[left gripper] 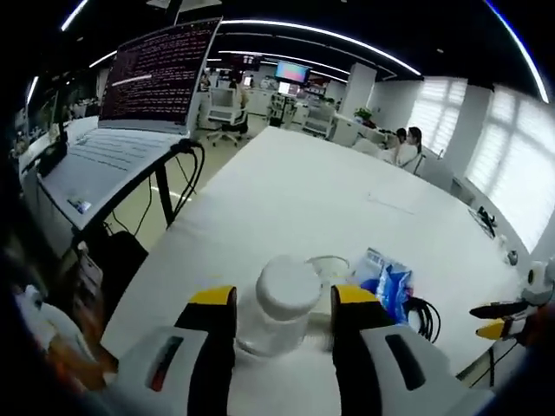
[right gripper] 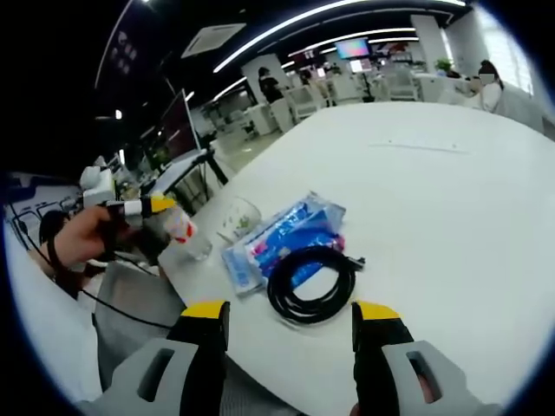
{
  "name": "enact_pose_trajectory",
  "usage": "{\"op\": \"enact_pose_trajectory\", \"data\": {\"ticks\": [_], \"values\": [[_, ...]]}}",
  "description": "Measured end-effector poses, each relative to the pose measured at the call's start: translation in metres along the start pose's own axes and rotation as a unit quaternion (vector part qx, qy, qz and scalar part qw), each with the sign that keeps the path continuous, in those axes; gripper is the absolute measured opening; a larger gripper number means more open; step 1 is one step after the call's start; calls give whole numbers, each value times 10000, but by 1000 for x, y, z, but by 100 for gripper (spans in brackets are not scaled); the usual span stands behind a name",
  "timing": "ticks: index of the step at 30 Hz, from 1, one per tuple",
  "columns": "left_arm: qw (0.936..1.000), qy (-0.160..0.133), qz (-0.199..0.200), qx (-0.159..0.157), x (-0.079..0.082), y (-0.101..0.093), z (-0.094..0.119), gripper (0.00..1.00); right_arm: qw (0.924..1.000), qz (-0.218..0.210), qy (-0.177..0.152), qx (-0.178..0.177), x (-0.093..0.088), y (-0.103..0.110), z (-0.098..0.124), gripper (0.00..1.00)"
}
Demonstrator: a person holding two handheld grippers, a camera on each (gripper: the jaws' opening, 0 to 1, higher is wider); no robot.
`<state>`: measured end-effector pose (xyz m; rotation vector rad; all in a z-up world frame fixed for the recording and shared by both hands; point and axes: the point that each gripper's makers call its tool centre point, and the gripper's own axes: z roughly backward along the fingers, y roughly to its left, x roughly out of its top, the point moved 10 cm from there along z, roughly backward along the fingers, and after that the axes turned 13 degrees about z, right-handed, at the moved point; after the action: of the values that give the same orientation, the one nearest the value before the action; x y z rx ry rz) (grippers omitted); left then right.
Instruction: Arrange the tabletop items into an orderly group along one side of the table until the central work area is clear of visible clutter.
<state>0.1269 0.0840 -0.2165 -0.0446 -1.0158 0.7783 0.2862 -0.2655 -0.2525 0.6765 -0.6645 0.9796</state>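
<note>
Gripping a white bottle (left gripper: 286, 303) between the left gripper (left gripper: 284, 299) jaws at the table (left gripper: 295, 191) edge in the left gripper view, with a glass (left gripper: 329, 264) and blue packet (left gripper: 388, 282) just beyond. Hovering with right gripper (right gripper: 290, 310) jaws apart and empty in the right gripper view, above a coiled black cable (right gripper: 312, 284) overlapping the packet (right gripper: 286, 234), glass (right gripper: 238, 217) beside it, left gripper (right gripper: 156, 206) clamped on the bottle (right gripper: 184, 230) farther left.

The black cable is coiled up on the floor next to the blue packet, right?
Not quite. The black cable is coiled up on the white table, not the floor. It does lie next to the blue packet, partly over it. The right gripper view shows this.
</note>
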Motion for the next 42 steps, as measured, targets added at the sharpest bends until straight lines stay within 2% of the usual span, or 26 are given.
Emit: {"op": "enact_pose_trajectory", "data": {"ticks": [1,10,13,15,17,22,25,29,32,34,36,38,39,42], "values": [[9999,-43,-85,34,1,0,0,40,10000,6,0,9,0,-2,0,58],[9995,-231,77,191,2,-4,15,35,9998,108,12,138,2,-4,3,58],[9993,-298,58,231,4,-6,13,30,9998,135,34,169,2,-8,2,58],[9989,-423,1,221,5,-9,15,21,9997,159,36,194,2,-10,3,58],[9988,-403,-58,271,5,-8,14,21,9997,164,35,201,2,-11,2,58],[9989,-381,-192,167,6,-9,14,20,9997,162,10,183,3,-16,5,58],[9991,-325,-279,22,7,-8,13,20,9998,150,2,157,2,-18,6,58],[9984,-236,-337,-397,10,-1,11,20,9998,118,-24,129,1,-20,6,58],[9948,-109,-693,-744,14,5,12,20,9999,84,-39,107,0,-17,6,58],[9921,-37,-862,-915,16,12,11,20,9999,50,-59,78,-1,-15,6,58],[9886,65,-944,-1168,16,11,9,20,10000,7,-66,47,-3,-11,7,58],[9885,87,-968,-1155,17,13,10,20,10000,-1,-59,33,-5,-9,8,58],[9847,173,-1104,-1337,18,14,9,20,10000,-6,-54,19,-5,-6,9,58],[9798,241,-1242,-1552,18,14,10,20,9999,-50,-83,-27,-6,-5,11,58]]}}
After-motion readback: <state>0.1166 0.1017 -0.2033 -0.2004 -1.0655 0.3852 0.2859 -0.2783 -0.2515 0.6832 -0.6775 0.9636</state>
